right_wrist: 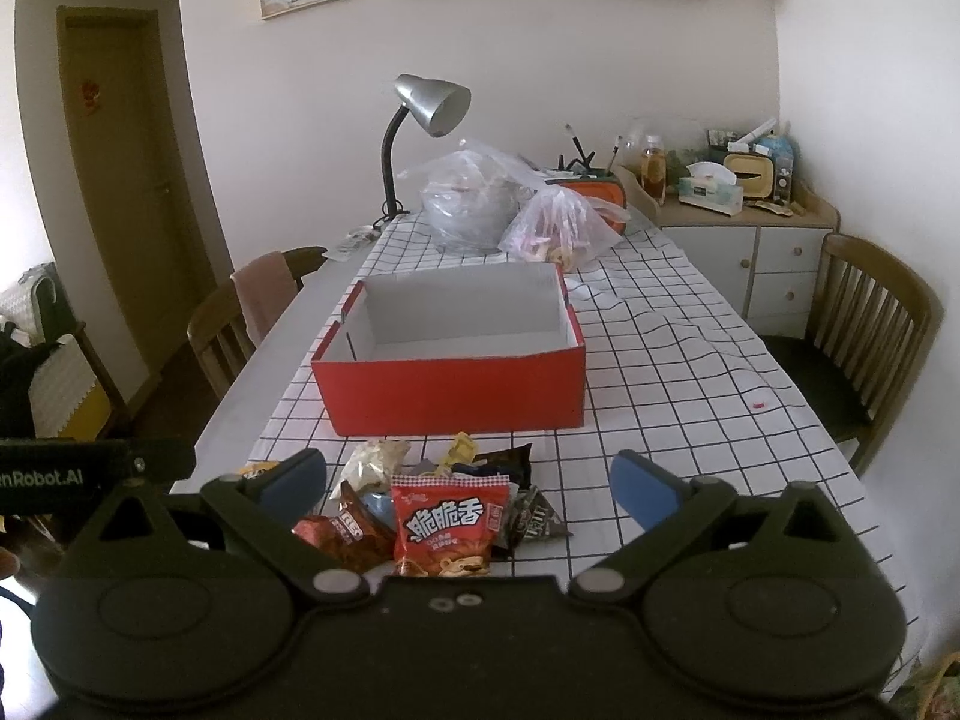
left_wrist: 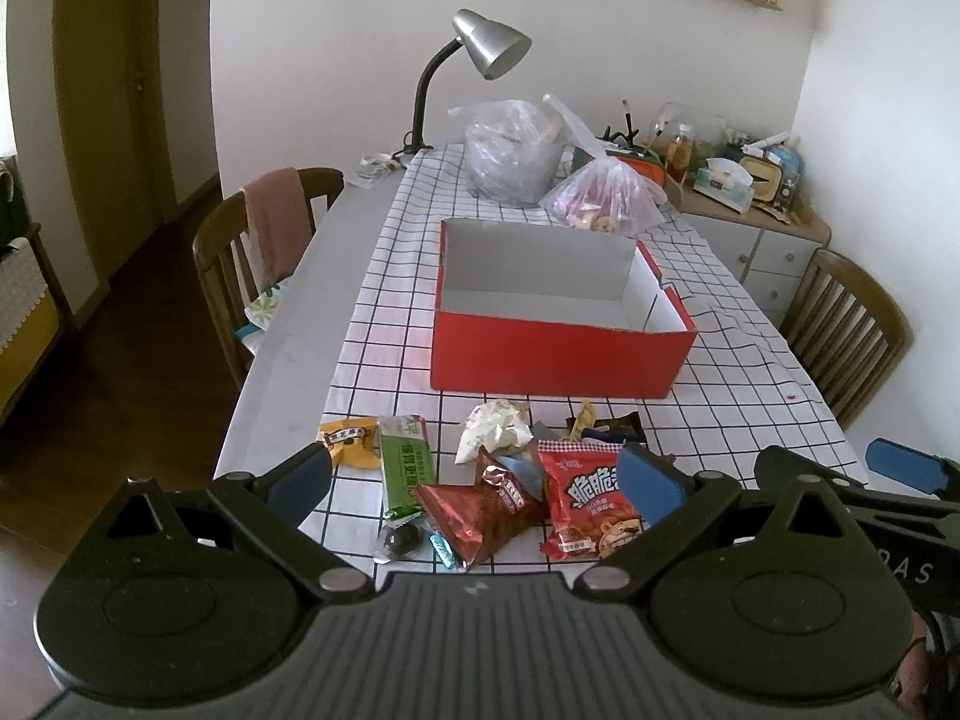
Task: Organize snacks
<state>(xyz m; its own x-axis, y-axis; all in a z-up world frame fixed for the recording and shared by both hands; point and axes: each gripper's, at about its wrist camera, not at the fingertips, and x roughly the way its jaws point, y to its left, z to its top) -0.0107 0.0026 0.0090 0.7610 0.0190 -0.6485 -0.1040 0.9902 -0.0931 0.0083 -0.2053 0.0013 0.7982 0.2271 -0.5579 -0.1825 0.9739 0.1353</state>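
The left gripper [left_wrist: 474, 483] is spread wide and holds nothing above the pile of small snack packets [left_wrist: 480, 480]. Behind the pile stands the red cardboard box [left_wrist: 555, 360], empty. The right gripper [right_wrist: 471, 489] is released too.

We see red box [left_wrist: 555, 357], white inside; white cloth [left_wrist: 720, 372] with black grid; red snack packet [left_wrist: 585, 501]; green bar wrapper [left_wrist: 407, 465]; silver lamp [left_wrist: 489, 42].

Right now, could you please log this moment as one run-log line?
left gripper: open, empty | right gripper: open, empty | red cardboard box: empty | loose snack packets: piled before box, none packed
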